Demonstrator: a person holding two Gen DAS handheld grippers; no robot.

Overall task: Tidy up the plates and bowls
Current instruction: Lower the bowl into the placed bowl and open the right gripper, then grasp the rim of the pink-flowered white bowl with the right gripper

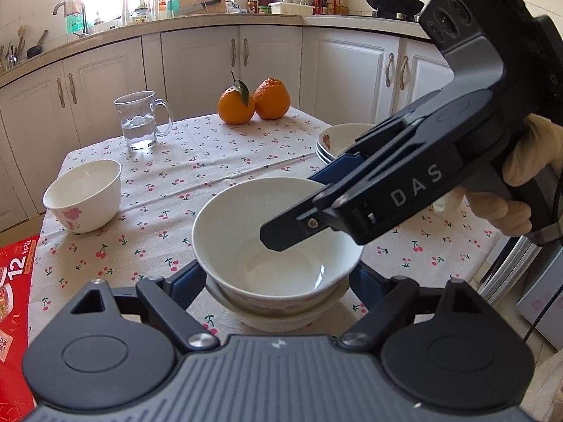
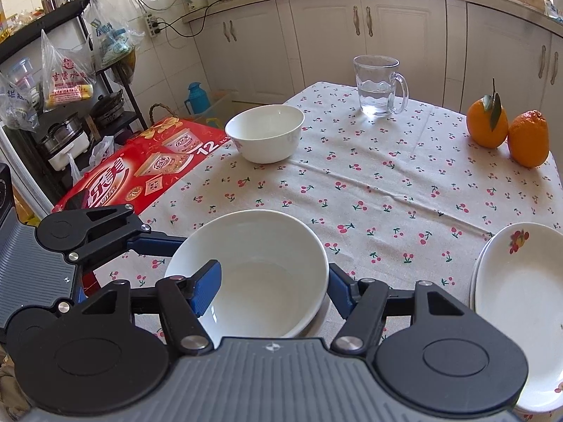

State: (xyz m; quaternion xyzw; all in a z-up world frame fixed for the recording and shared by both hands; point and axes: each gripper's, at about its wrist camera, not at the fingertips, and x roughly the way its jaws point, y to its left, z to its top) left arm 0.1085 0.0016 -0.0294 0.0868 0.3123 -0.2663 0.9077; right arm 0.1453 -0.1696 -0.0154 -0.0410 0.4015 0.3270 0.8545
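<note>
A white bowl (image 1: pixel 278 242) sits nested in a lower bowl (image 1: pixel 278 316) near the table's front; the top bowl also shows in the right wrist view (image 2: pixel 260 281). My left gripper (image 1: pixel 278 288) is open, its fingers on either side of the lower bowl. My right gripper (image 2: pixel 274 281) straddles the top bowl's rim, one finger inside and one outside, with a gap, so open. In the left wrist view the right gripper (image 1: pixel 302 207) comes in from the right. Another white bowl (image 1: pixel 84 197) (image 2: pixel 265 133) stands apart at the table's left. A stack of plates (image 1: pixel 337 140) (image 2: pixel 520 316) lies to the right.
A glass mug of water (image 1: pixel 140 119) (image 2: pixel 378 86) and two oranges (image 1: pixel 253 102) (image 2: pixel 506 130) stand at the far side of the cherry-print tablecloth (image 1: pixel 211 161). A red carton (image 2: pixel 140 168) lies beside the table's left edge. Kitchen cabinets (image 1: pixel 267 56) run behind.
</note>
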